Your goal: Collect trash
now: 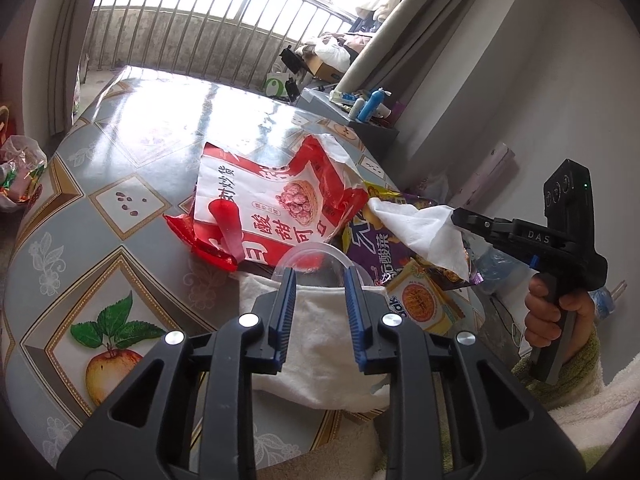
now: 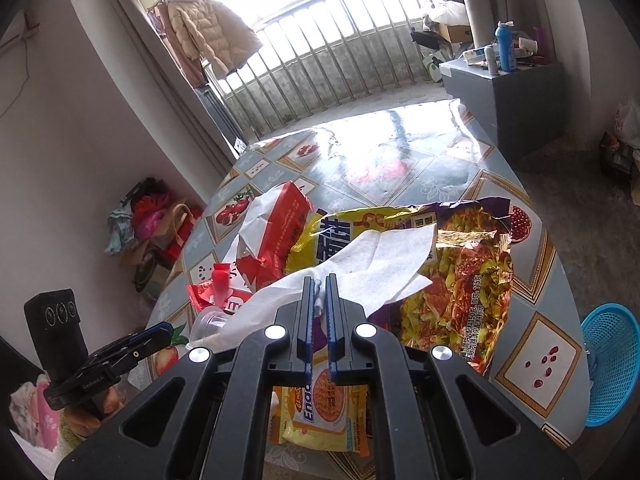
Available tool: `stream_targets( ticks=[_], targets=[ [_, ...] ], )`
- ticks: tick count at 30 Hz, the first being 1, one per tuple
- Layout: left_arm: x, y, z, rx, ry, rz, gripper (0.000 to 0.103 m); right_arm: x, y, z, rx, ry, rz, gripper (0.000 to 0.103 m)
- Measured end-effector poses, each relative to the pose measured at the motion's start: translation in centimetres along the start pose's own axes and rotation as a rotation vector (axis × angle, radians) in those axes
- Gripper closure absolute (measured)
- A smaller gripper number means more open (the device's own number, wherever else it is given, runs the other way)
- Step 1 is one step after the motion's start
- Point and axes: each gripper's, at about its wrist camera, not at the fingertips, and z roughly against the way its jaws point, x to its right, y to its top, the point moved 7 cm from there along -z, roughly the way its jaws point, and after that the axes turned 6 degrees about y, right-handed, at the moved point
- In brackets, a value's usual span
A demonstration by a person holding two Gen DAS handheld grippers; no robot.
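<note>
My left gripper (image 1: 320, 274) stands open over a white cloth (image 1: 320, 344), and the rim of a clear plastic cup (image 1: 316, 254) lies just past its tips, untouched by the pads. Beyond the cup lie a red-and-white snack bag (image 1: 280, 192) and a red plastic piece (image 1: 226, 220). My right gripper (image 2: 319, 280) is shut on a white tissue (image 2: 380, 264), lifted above a purple-and-yellow noodle bag (image 2: 460, 272). A yellow cracker packet (image 2: 320, 412) lies under the right gripper. From the left wrist view, the right gripper (image 1: 456, 216) holds the tissue (image 1: 424, 236) at the right.
The round table (image 1: 120, 200) has a fruit-patterned cover. A blue basket (image 2: 612, 364) sits on the floor at its right. A grey cabinet (image 2: 504, 92) with bottles stands behind, and bags (image 2: 152, 220) are piled on the floor at the left.
</note>
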Motion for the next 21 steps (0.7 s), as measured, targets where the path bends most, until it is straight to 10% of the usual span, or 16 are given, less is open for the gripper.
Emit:
stream_targets(
  ticks=[14,21],
  targets=[
    [4.0,-1.0,-1.3,-0.021,0.041,-0.189,0.078,0.5,-0.3,0.3,0.005,0.002,-0.025,0.097],
    [3.8,-1.1,-1.8,-0.034,0.066,-0.204,0.093,0.6,-0.5,0.2,0.000,0.012,-0.034,0.097]
  ],
)
